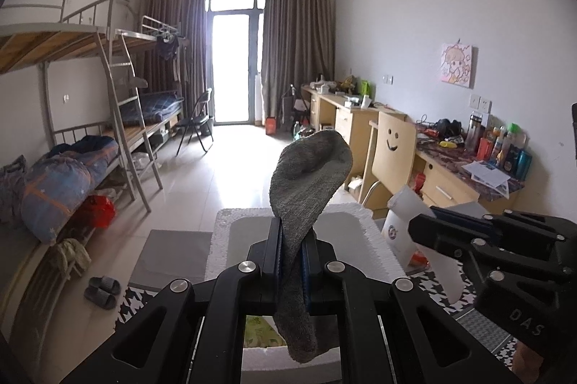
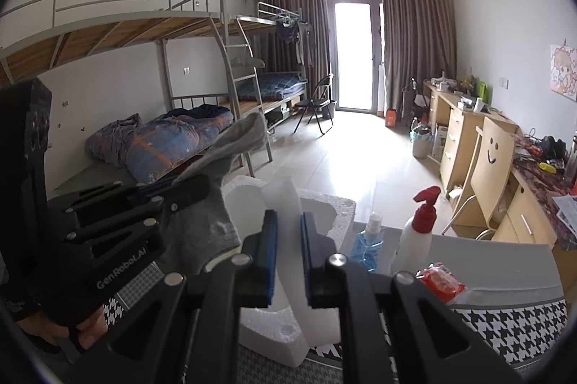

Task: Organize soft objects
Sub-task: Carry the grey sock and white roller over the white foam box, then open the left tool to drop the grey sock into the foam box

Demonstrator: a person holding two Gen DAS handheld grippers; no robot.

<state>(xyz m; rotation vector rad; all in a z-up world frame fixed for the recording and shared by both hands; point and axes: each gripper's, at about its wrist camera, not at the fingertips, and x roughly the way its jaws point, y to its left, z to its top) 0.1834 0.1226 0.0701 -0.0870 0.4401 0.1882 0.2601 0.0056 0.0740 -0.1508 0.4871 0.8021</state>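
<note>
- Left wrist view: the left gripper (image 1: 291,248) is pinching a grey knitted sock (image 1: 306,182) between its pressed-together pads; the sock's long axis runs along the fingers, toe end sticking up beyond the tips, cuff hanging below.
- Just ahead of and below those fingertips sits a white foam box (image 1: 364,221), probably the drop spot.
- Right gripper (image 2: 288,232) clamps a white translucent foam sheet (image 2: 285,200), standing upright between its pads, beside the same box.
</note>
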